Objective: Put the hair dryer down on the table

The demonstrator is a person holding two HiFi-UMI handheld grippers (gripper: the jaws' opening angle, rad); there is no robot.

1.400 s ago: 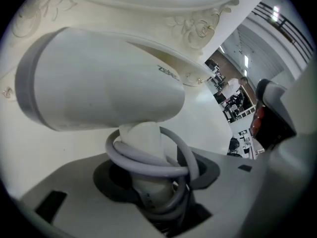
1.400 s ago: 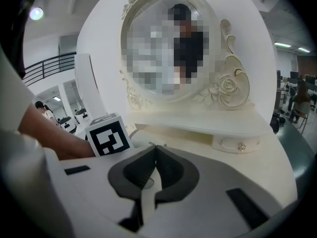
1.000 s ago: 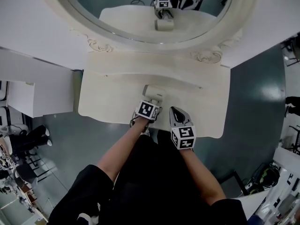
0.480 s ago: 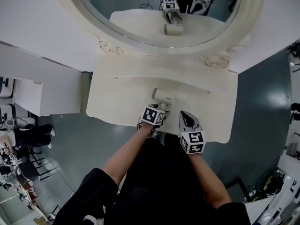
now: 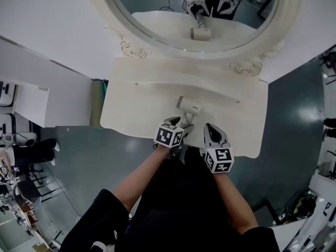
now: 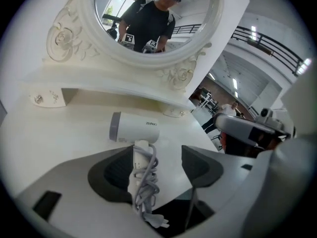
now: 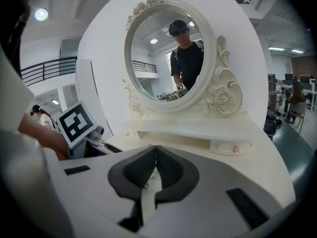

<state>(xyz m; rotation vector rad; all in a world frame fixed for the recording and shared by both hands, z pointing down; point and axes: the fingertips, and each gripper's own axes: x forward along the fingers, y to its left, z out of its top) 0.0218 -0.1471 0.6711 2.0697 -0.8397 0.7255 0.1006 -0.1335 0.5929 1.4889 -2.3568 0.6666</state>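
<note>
The hair dryer [image 6: 132,128] is lying on the desk [image 6: 59,128], its handle pointing near between the left gripper's [image 6: 157,158] spread fingers; the right gripper's [image 7: 156,155] fingers are pressing together.

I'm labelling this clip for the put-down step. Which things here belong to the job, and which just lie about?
Job: hair dryer; table; left tongs, open, handle between them.
Lying about: mirror; shelf below it; right tongs, shut.
</note>
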